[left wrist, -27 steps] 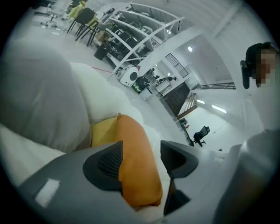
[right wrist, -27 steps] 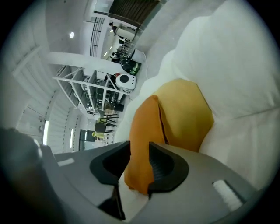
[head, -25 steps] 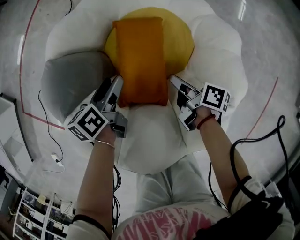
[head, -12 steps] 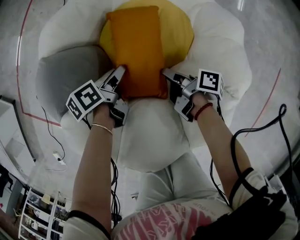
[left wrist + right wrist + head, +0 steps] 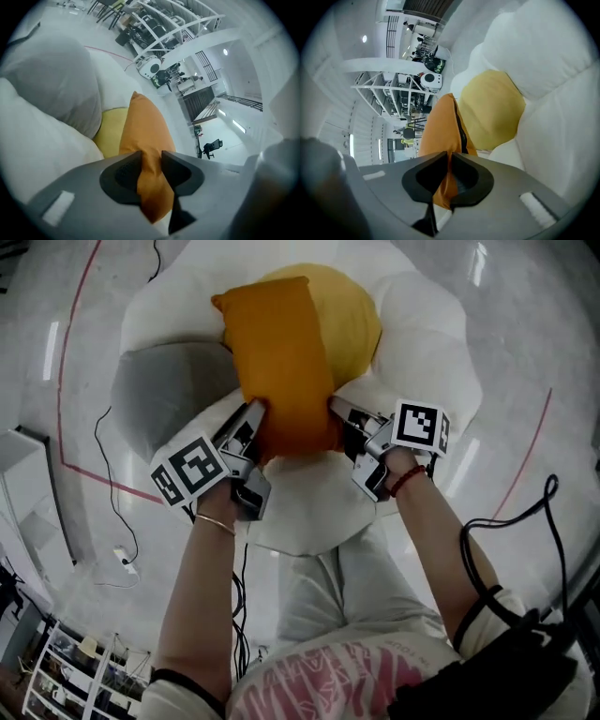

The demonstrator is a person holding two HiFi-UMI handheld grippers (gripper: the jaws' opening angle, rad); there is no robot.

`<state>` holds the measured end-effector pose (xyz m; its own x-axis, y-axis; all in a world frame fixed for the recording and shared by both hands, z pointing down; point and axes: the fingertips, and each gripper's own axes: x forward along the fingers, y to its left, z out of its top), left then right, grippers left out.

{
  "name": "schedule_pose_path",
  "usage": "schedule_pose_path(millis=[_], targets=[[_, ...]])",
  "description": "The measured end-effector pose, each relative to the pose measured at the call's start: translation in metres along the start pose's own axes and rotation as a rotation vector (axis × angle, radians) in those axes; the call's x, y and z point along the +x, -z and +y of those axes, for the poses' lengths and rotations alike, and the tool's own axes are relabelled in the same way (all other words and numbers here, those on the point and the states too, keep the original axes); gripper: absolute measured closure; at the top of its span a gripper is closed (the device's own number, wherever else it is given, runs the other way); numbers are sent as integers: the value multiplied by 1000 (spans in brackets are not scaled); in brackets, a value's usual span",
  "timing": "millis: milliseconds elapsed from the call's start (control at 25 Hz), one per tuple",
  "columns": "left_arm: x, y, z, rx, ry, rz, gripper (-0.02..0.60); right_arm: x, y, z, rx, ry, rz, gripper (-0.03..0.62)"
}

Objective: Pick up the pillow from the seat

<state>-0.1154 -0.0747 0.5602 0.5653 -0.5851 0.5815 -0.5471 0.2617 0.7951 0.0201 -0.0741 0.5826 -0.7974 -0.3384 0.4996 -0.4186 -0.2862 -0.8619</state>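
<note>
The orange pillow [image 5: 281, 357] lies lengthwise over the yellow centre cushion [image 5: 352, 320] of a flower-shaped seat. My left gripper [image 5: 255, 420] pinches the pillow's near left corner. In the left gripper view the orange fabric [image 5: 145, 136] is squeezed between the jaws of the left gripper [image 5: 151, 161], which are still closing. My right gripper [image 5: 336, 413] holds the near right corner. There the pillow's edge [image 5: 443, 124] is nipped tight in the right gripper [image 5: 450, 161], whose jaws are also closing. In both gripper views the near end stands up off the yellow cushion.
White petal cushions [image 5: 422, 324] ring the yellow centre, with a grey one [image 5: 164, 395] at the left. A red line [image 5: 66, 381] and a cable [image 5: 111, 484] run over the pale floor at the left. Shelving [image 5: 66, 667] stands at the lower left. The person's legs [image 5: 347, 606] are close to the seat.
Both grippers moved in from beside the pillow's near corners and closed on them. The pillow's near end has bunched up and now sits slightly turned.
</note>
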Motion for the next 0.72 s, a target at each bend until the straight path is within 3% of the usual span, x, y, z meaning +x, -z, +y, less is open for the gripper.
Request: schedule_pose_path(millis=[200, 320, 520, 720], targets=[[-17, 1, -7, -16, 10, -31, 436, -6, 8, 21, -47, -11, 10, 557], [-35, -5, -35, 21, 44, -68, 439, -22, 7, 51, -76, -56, -10, 559], [-115, -85, -183, 229, 196, -247, 443, -77, -20, 238, -290, -276, -88, 562], [-227, -113, -294, 443, 302, -404, 443, -141, 13, 366, -425, -418, -162, 565]])
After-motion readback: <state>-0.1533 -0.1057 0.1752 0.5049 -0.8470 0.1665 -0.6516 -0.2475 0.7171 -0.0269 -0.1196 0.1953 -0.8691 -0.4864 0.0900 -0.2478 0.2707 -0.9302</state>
